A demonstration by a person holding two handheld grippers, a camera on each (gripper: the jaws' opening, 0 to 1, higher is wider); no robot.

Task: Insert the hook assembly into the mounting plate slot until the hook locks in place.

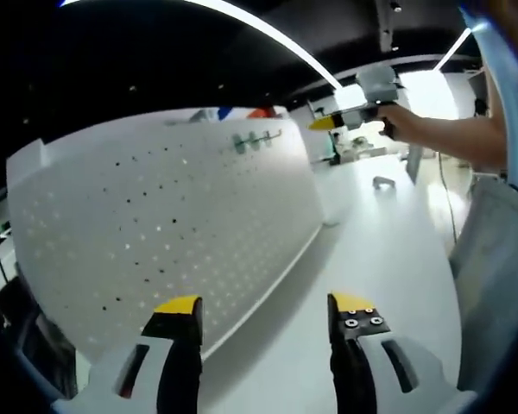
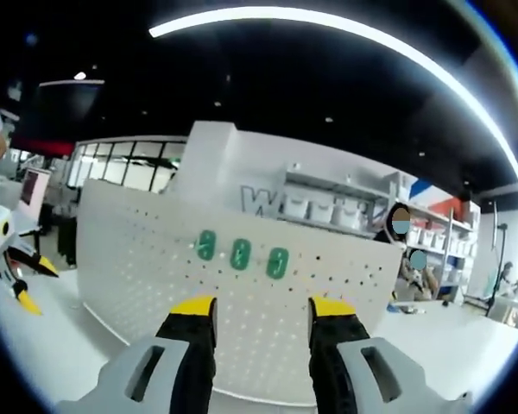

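Note:
A white pegboard point(image 1: 155, 233) stands upright on a white table point(image 1: 388, 259). Three green hook pieces point(image 1: 255, 141) hang side by side near its top edge. In the right gripper view the same green hooks point(image 2: 240, 254) sit on the pegboard point(image 2: 138, 259) just above my right gripper point(image 2: 263, 309), whose jaws are open with nothing between them. My left gripper point(image 1: 265, 306) is low in front of the board's foot, open and holding nothing. A small grey part point(image 1: 382, 182) lies far back on the table. The right gripper point(image 1: 345, 116) hovers past the board's far end.
A person's hand and forearm point(image 1: 440, 138) hold the right gripper, with pale clothing point(image 1: 492, 259) along the right side. The left gripper point(image 2: 17, 272) shows at the left edge of the right gripper view. Shelving with white bins point(image 2: 337, 207) and people stand behind the board.

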